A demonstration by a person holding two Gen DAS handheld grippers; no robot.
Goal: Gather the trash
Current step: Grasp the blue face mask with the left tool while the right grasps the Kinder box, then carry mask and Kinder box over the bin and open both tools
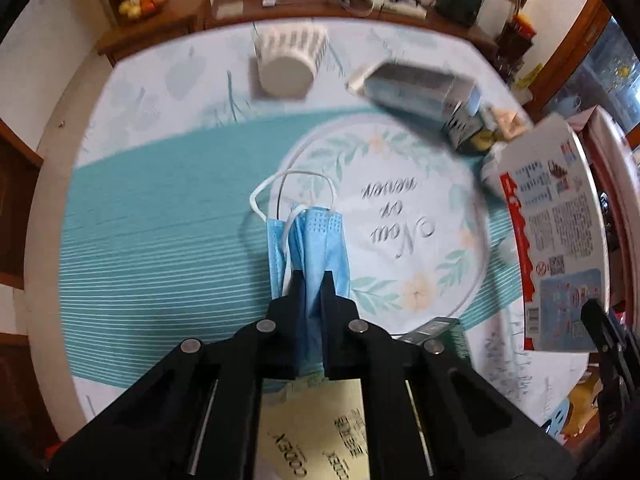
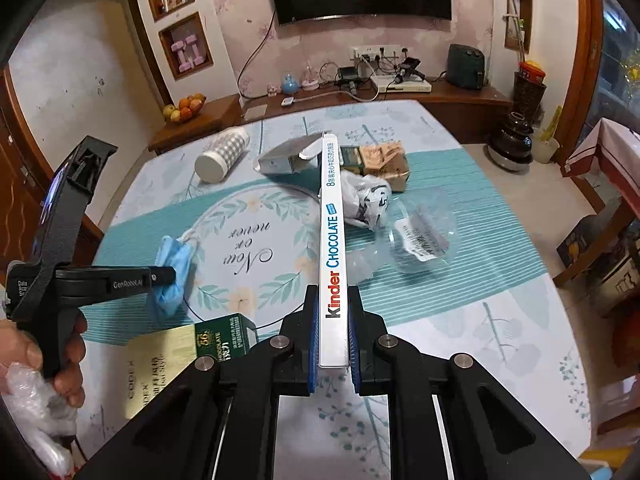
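Observation:
My left gripper point(image 1: 312, 280) is shut on a blue face mask point(image 1: 316, 236), whose white ear loops point(image 1: 280, 188) trail over the tablecloth; from the right wrist view the same gripper point(image 2: 168, 276) pinches the crumpled mask point(image 2: 174, 268) at the left. My right gripper point(image 2: 334, 304) is shut on a flat white Kinder chocolate box point(image 2: 332, 232), held edge-on and lifted above the table. That box point(image 1: 556, 248) appears at the right of the left wrist view, its printed back showing.
On the table lie a white patterned cup point(image 2: 222, 156) on its side, a silver open carton point(image 2: 280, 160), a tan and green box point(image 2: 380, 162), crumpled white wrapping point(image 2: 366, 200), a clear plastic container point(image 2: 420, 240) and a gold-green chocolate box point(image 2: 180, 356). A hand point(image 2: 60, 360) holds a plastic bag point(image 2: 36, 420).

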